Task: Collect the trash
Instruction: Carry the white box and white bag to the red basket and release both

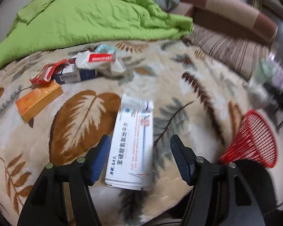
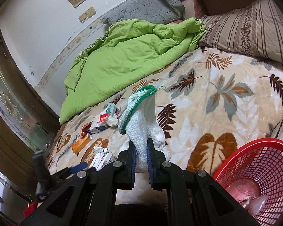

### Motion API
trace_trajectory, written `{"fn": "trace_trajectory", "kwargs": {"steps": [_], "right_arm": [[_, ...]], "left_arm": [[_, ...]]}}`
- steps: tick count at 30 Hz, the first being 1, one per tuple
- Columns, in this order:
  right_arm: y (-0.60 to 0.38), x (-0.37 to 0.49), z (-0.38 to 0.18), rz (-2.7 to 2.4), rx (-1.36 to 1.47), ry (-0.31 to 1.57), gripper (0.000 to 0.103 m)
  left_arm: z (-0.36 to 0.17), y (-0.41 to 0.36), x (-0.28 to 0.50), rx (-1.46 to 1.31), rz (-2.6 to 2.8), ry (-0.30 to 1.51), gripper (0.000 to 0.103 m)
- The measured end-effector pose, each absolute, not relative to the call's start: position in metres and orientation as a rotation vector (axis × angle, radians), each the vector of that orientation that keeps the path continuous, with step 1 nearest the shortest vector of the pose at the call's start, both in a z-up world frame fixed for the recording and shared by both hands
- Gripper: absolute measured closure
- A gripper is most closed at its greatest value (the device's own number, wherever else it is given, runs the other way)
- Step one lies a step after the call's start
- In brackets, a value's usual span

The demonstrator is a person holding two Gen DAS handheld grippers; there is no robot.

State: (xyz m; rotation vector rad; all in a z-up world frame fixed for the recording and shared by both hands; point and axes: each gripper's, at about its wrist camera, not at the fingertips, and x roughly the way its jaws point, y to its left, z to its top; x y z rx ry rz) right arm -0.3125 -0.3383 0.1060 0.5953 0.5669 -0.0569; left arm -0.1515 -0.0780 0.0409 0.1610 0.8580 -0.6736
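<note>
A white medicine box [image 1: 130,145] lies on the leaf-patterned blanket [image 1: 179,71] between the fingers of my left gripper [image 1: 140,137]. The jaws stand open: the left pad is close to the box's edge and the right pad is well clear of it. My right gripper [image 2: 141,143] is shut on a white knitted glove with a green cuff [image 2: 139,120], held up over the bed. The red mesh basket [image 2: 254,179] sits at the lower right of that view with some wrappers in it, and also shows in the left wrist view as the red basket [image 1: 252,141].
Further back lie an orange box [image 1: 39,101], a red box [image 1: 45,75], a blue-and-white box [image 1: 75,74] and a crumpled white bag [image 1: 100,60]. A green quilt [image 2: 126,56] covers the far side. A striped pillow [image 2: 251,28] is at right, a door [image 2: 9,113] at left.
</note>
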Motion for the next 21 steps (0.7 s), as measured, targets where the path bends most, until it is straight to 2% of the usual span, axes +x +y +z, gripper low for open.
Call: {"fn": "trace_trajectory", "kwargs": {"steps": [5,7,12,21], "right_arm": [[-0.341,-0.32,0.107,-0.059,0.598,0.562,0.091],[-0.342,-0.322,0.105,-0.062,0.599,0.567,0.091],[-0.345,-0.333,0.103,-0.078,0.605,0.574,0.091],[-0.376,-0.375,0.108,-0.184,0.6,0.575,0.091]], "left_arm": [[0.024,-0.079,-0.138,0.162,-0.622,0.914,0.043],[0.025,-0.082,-0.138,0.176,-0.623,0.899,0.054],[0.03,-0.086,-0.138,0.168,-0.636,0.872,0.054],[0.08,-0.128,-0.173,0.125,-0.84,0.78,0.054]]}}
